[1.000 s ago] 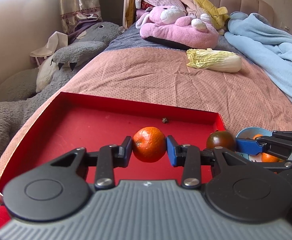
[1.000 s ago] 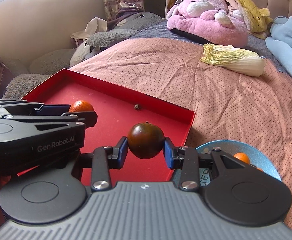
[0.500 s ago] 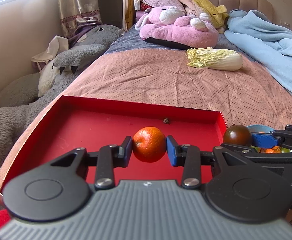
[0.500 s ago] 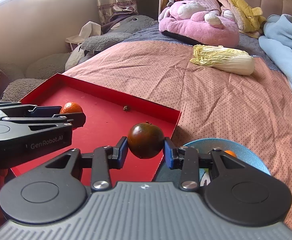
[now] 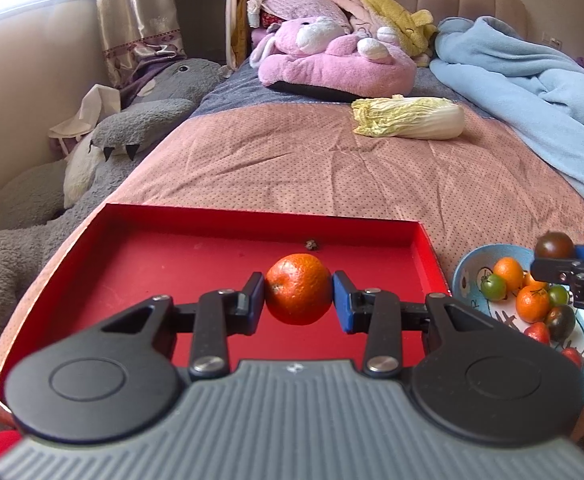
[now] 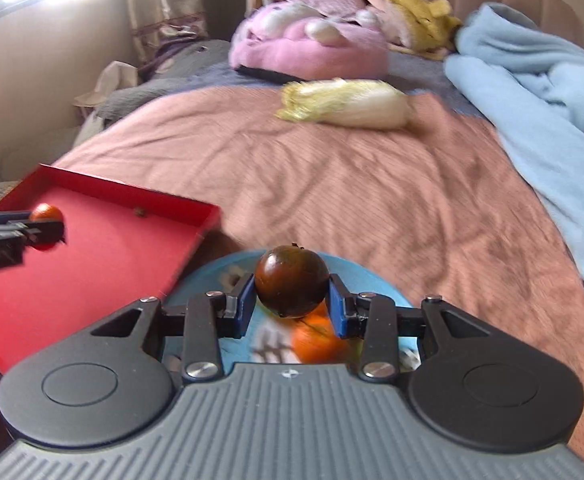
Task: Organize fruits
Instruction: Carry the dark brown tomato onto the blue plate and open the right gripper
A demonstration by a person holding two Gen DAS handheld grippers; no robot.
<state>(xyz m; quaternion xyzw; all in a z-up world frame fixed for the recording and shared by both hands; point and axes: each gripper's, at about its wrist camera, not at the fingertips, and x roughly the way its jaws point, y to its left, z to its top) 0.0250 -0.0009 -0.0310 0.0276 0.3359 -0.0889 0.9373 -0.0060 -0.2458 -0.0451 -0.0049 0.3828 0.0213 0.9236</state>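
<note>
My left gripper (image 5: 299, 295) is shut on an orange tangerine (image 5: 298, 289) and holds it above the red tray (image 5: 195, 258). My right gripper (image 6: 292, 298) is shut on a dark brown tomato (image 6: 292, 282) and holds it over the blue bowl (image 6: 364, 276). In the left wrist view the blue bowl (image 5: 464, 264) sits right of the tray and holds several tangerines and small tomatoes. The right gripper with its tomato (image 5: 554, 245) shows at the right edge there. The left gripper's tangerine (image 6: 45, 220) shows at the far left of the right wrist view.
A napa cabbage (image 5: 410, 122) lies on the pink bedspread (image 5: 292, 168) beyond the tray. A pink plush (image 5: 336, 64) and a blue blanket (image 5: 532, 92) lie farther back. A grey plush (image 5: 131, 128) lies left of the bed. A small dark bit (image 5: 312, 245) sits in the tray.
My right gripper has swung to the right with the tomato, from over the tray to over the blue bowl. The left gripper keeps the tangerine above the tray.
</note>
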